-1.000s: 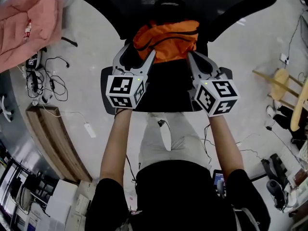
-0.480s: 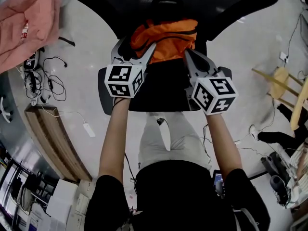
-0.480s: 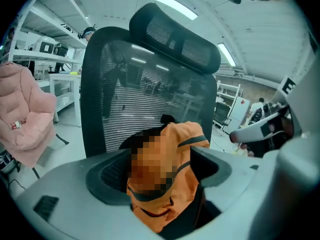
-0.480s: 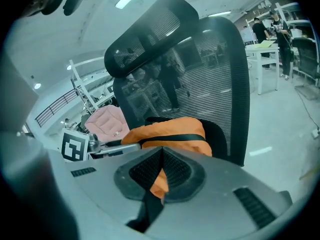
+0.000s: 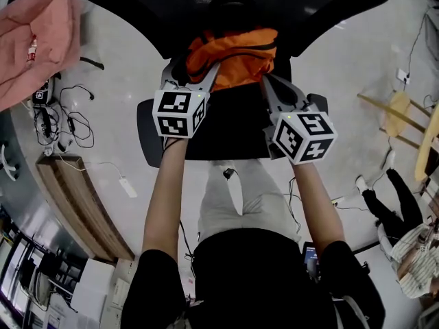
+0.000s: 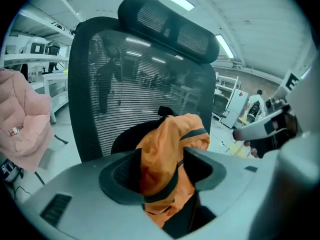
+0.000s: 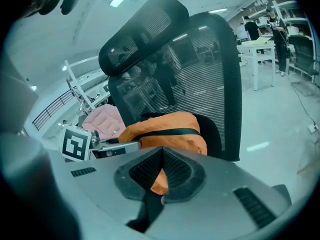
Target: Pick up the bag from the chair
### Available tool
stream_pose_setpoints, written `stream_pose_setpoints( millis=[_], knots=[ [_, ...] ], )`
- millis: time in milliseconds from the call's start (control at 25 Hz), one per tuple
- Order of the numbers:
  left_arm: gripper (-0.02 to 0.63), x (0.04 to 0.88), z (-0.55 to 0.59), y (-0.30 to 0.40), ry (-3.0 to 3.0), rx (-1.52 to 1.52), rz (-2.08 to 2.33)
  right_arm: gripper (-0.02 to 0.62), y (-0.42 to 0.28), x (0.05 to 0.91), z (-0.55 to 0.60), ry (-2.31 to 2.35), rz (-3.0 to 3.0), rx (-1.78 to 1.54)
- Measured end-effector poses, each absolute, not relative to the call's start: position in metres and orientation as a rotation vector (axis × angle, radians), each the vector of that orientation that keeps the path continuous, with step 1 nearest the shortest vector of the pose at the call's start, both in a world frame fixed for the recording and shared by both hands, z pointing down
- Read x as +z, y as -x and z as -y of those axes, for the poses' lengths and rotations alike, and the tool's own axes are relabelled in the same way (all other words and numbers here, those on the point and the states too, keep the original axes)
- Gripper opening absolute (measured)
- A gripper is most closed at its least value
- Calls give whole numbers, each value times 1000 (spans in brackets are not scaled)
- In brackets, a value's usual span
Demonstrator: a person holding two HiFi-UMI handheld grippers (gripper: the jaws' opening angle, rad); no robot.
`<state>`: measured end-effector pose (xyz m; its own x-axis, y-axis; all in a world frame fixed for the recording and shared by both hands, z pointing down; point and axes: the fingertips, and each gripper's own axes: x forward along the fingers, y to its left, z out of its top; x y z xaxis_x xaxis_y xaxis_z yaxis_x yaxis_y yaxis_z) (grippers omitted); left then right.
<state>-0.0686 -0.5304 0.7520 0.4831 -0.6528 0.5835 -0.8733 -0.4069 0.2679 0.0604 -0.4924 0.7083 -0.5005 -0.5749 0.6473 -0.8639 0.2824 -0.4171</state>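
Note:
An orange bag (image 5: 233, 52) with black straps lies on the seat of a black mesh office chair (image 5: 233, 125), against its backrest. My left gripper (image 5: 199, 79) is at the bag's left side. In the left gripper view its jaws (image 6: 162, 171) press a thick fold of the orange bag (image 6: 172, 139) from both sides. My right gripper (image 5: 271, 84) is at the bag's right side. In the right gripper view it (image 7: 161, 179) is nearly closed on a pinch of orange fabric and a black strap of the bag (image 7: 165, 126).
A pink jacket (image 5: 34, 40) lies at the top left, with cables (image 5: 62, 115) and a wooden board (image 5: 75, 197) on the floor below it. A wooden frame (image 5: 405, 122) stands at the right, and a person (image 5: 405, 252) is at the lower right.
Both grippers have edged a little forward onto the bag. A person has come into view at the lower right.

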Motion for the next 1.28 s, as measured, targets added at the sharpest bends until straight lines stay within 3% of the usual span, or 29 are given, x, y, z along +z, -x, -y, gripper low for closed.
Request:
stream_pose_setpoints(
  millis=[80, 400, 800, 1280],
  knots=[
    [190, 752, 528, 67, -2177, 549, 1253, 0, -64, 710, 491, -1296, 2178, 1081],
    [86, 750, 516, 59, -2201, 580, 1200, 0, -64, 707, 486, -1312, 2174, 1083],
    [38, 736, 504, 41, -2224, 576, 1144, 0, -73, 698, 480, -1337, 2175, 1082],
    [28, 730, 502, 39, -2212, 546, 1136, 0, -73, 695, 481, -1337, 2173, 1071]
  ],
)
